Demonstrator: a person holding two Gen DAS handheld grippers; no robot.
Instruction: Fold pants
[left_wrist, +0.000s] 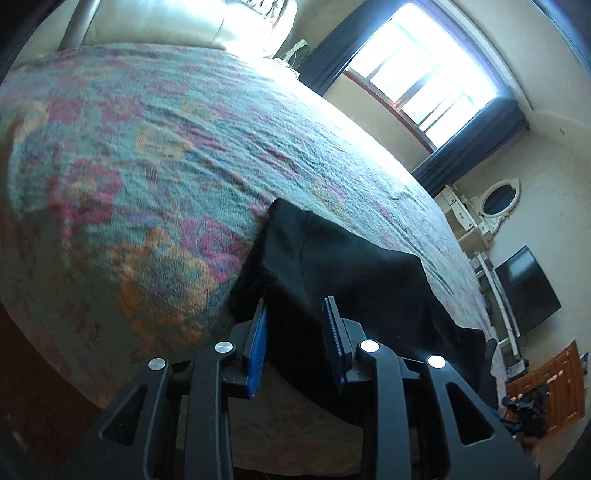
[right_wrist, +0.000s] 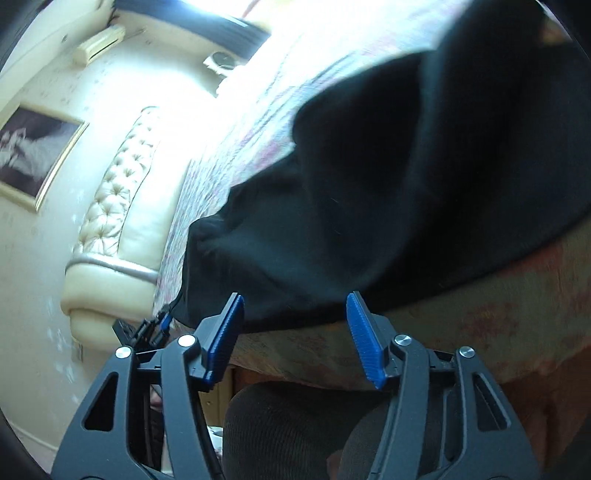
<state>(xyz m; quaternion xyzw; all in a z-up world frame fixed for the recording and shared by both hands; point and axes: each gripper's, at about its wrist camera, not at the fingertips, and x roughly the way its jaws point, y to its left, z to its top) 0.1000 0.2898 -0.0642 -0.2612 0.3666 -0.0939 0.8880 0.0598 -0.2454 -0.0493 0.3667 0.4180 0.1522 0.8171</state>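
Observation:
Black pants (left_wrist: 340, 273) lie on the near edge of a bed with a floral cover (left_wrist: 155, 155), partly hanging over the side. My left gripper (left_wrist: 295, 314) is open, its blue pads (left_wrist: 258, 339) either side of the pants' near edge, not closed on it. In the right wrist view the pants (right_wrist: 388, 192) fill the upper right, bunched at one end. My right gripper (right_wrist: 295, 310) is open wide, its fingertips just at the pants' lower edge over the bed side.
A cream tufted headboard (right_wrist: 110, 206) stands at the bed's end. A window with dark curtains (left_wrist: 436, 74), a white dresser with mirror (left_wrist: 487, 206) and a TV (left_wrist: 528, 288) lie beyond the bed. The person's knee (right_wrist: 295, 424) is below the right gripper.

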